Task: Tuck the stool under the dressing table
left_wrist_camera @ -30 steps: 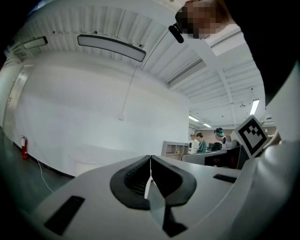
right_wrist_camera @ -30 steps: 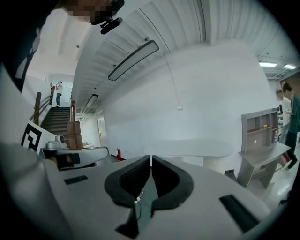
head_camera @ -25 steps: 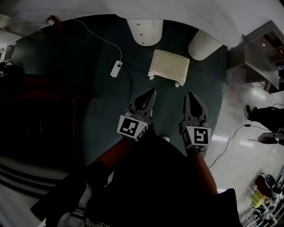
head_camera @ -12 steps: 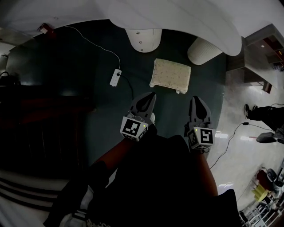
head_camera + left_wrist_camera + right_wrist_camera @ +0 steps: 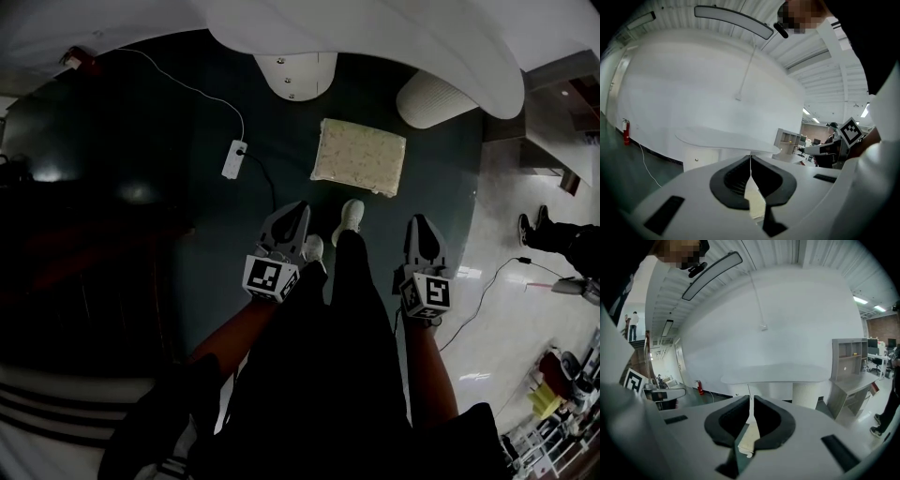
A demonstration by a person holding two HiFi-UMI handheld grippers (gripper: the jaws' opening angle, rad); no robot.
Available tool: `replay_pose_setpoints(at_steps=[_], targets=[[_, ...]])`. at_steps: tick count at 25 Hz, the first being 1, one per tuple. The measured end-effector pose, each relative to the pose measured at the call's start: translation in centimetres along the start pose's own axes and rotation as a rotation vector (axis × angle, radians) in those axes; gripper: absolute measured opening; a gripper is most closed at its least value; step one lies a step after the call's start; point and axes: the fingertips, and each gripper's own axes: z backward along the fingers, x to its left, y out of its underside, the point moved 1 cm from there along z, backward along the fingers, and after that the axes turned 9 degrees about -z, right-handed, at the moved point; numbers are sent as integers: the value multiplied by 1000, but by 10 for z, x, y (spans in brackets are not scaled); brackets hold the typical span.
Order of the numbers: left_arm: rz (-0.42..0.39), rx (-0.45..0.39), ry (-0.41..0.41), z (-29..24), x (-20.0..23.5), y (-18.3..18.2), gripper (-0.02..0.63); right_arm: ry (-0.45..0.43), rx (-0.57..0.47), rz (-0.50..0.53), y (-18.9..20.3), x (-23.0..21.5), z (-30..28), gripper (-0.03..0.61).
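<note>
Currently both the left gripper (image 5: 294, 212) and the right gripper (image 5: 421, 228) are hovering with jaws together, gripping nothing. The stool (image 5: 359, 157) is sitting on the dark floor (image 5: 187, 141) beyond them, near the dressing table (image 5: 375, 37).

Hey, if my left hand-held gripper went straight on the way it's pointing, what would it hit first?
The left hand-held gripper would most likely meet the stool near its left edge. Depth is unclear, so it might slip past to the table base behind.
</note>
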Motion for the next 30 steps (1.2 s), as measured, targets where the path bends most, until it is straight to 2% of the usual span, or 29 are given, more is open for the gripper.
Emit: replay_pose_setpoints(at_steps=[3,7,10,14,17,20,25,28,30], targets=[[-17,16,-2,-31,16,36,17,-12,25,7,39,-30,-35,40],[-16,58,-33,-62,37,91,17,-52,137,26,105,-68,-76,40],[-22,113,-30,-96,41,142,17,-44,181,28,150,-108,-98,40],[-76,186,12,-136,36,215,17,4,255,-10,225,-154,-121,40],[-109,214,62,-151,29,259,17,6,283,-10,270,-174,-135,41],[-109,270,82,-168,32,304,17,-6,306,6,305,-195,-157,41],[-76,337,32,-194,54,360,18,16,335,-13,351,-235,-192,46],[-83,364,45,-200,57,392,18,27,350,-39,376,-247,-202,123],[-73,387,49,-203,59,411,30,28,361,-41,391,-253,-207,124]])
